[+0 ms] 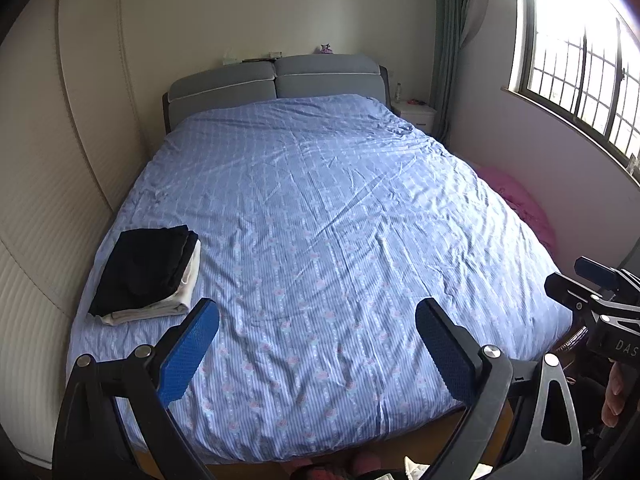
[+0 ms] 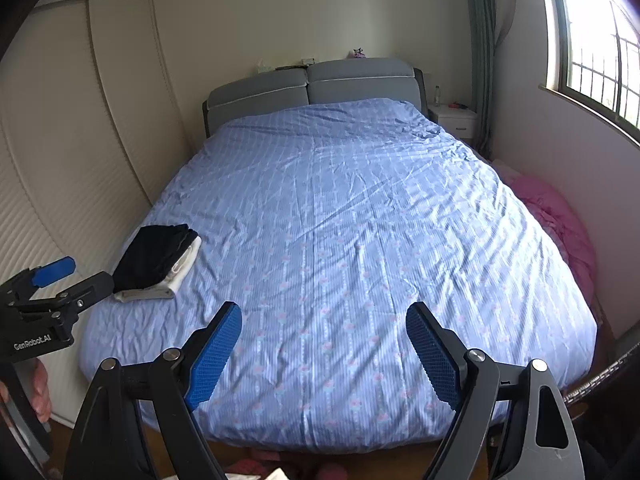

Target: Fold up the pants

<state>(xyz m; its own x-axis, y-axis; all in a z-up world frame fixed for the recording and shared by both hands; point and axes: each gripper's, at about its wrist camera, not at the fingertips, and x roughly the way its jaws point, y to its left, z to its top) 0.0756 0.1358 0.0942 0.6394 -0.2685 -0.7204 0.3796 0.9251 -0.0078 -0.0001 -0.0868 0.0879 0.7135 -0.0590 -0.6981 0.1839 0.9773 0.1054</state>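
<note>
Both the left gripper (image 1: pixel 318 344) and right gripper (image 2: pixel 324 346), marked "GenRobot.AI" and "DAS", hang spread and empty over the bed's (image 1: pixel 320 220) foot edge.

A home bedroom is shown. Most of the view is filled by a wide bed under a wrinkled blue patterned cover (image 1: pixel 320 220), backed by a grey padded headboard (image 1: pixel 276 80). A small white bedside cabinet (image 1: pixel 414 116), a green curtain (image 1: pixel 450 40), a barred window (image 1: pixel 580 60) and what may be pale ribbed wardrobe doors (image 2: pixel 60 140) are seen around it.
</note>
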